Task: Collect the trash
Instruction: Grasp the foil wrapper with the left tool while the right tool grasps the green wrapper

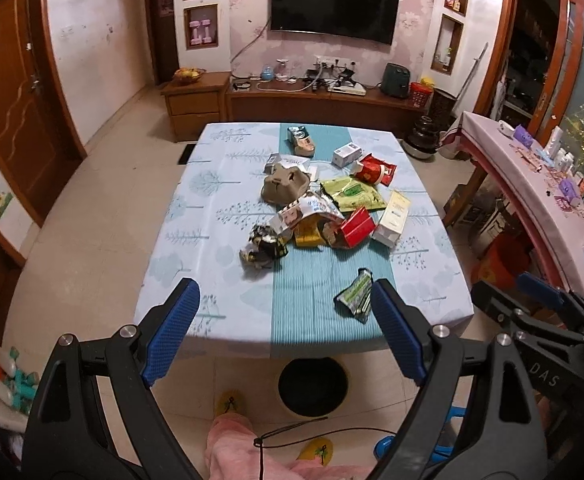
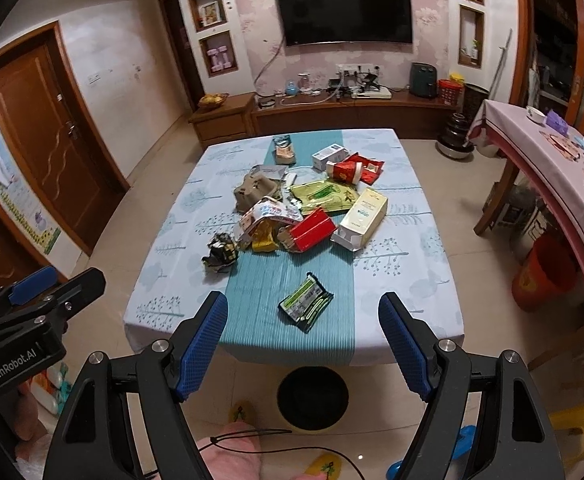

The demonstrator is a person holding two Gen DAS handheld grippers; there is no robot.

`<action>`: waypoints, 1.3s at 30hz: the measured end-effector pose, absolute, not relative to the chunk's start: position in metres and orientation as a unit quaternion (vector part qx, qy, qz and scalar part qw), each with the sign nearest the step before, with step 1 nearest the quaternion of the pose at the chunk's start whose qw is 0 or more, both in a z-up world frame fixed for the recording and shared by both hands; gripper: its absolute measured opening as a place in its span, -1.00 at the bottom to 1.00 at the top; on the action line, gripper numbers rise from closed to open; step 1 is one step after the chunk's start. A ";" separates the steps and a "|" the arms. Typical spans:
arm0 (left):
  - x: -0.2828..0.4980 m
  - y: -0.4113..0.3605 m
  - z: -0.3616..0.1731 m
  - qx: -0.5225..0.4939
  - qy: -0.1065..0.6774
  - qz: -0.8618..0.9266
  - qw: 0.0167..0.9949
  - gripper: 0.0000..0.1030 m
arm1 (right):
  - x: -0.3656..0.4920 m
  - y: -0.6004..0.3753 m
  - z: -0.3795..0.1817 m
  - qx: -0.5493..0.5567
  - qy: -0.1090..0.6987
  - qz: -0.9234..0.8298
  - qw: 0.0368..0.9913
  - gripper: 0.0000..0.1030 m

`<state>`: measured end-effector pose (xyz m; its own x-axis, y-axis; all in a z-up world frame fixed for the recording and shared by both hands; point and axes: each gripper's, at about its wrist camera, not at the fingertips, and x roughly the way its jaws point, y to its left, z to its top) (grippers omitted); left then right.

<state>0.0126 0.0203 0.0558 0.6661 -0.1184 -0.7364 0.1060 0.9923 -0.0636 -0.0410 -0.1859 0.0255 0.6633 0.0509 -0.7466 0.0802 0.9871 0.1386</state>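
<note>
Two hand-held grippers above the near edge of a table (image 1: 220,320) draped in a pale tree-print cloth with a teal centre strip.

Left gripper (image 1: 286,334): jaws spread wide, blue ribbed pads (image 1: 170,330) apart, nothing between them and nothing touched. It hangs over the table's near edge.

Trash on the table, from left to right: a crumpled black-and-gold wrapper (image 1: 263,246) lies alone at the left of the main heap. Behind it sits a tan crushed carton (image 1: 284,182), and in front of that a torn white printed bag (image 1: 305,210) overlapping a yellow packet (image 1: 307,236). A red box (image 1: 356,226) leans against these. A green flat pouch (image 1: 351,194) lies behind the red box, and a cream carton (image 1: 391,218), one end open, lies just right of it. Farther back are a small white box (image 1: 346,155) and a red cup-and-wrapper cluster (image 1: 373,170). A green-and-black wrapper (image 2: 305,302) lies by itself on the teal strip, nearest the grippers.

Right gripper (image 2: 303,344): jaws likewise wide open and empty, the green-and-black wrapper seen between its pads but beyond the fingertips, untouched.

On the floor under the table's near edge stands a round black bin (image 2: 312,398); the person's yellow slippers (image 1: 315,450) show beside it.
</note>
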 end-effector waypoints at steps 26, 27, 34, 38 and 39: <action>0.277 0.074 -0.125 0.057 0.564 -0.208 0.797 0.66 | 0.101 -0.155 -0.148 0.235 0.507 -0.193 0.806 0.54; 0.284 0.071 -0.134 0.058 0.570 -0.210 0.793 0.65 | 0.105 -0.155 -0.164 0.240 0.513 -0.203 0.799 0.54; 0.318 0.052 -0.190 0.040 0.617 -0.225 0.753 0.65 | 0.120 -0.153 -0.219 0.245 0.537 -0.235 0.772 0.54; 0.328 0.038 -0.212 0.043 0.634 -0.225 0.739 0.64 | 0.126 -0.155 -0.237 0.244 0.545 -0.246 0.764 0.54; 0.330 0.035 -0.217 0.046 0.638 -0.223 0.735 0.64 | 0.127 -0.157 -0.241 0.244 0.547 -0.249 0.761 0.54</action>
<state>0.3296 0.0351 -0.2170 0.0859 -0.2694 -0.9592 0.3856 0.8967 -0.2173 0.1267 -0.1567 -0.2410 0.2770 -0.1125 -0.9543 0.6466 0.7565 0.0985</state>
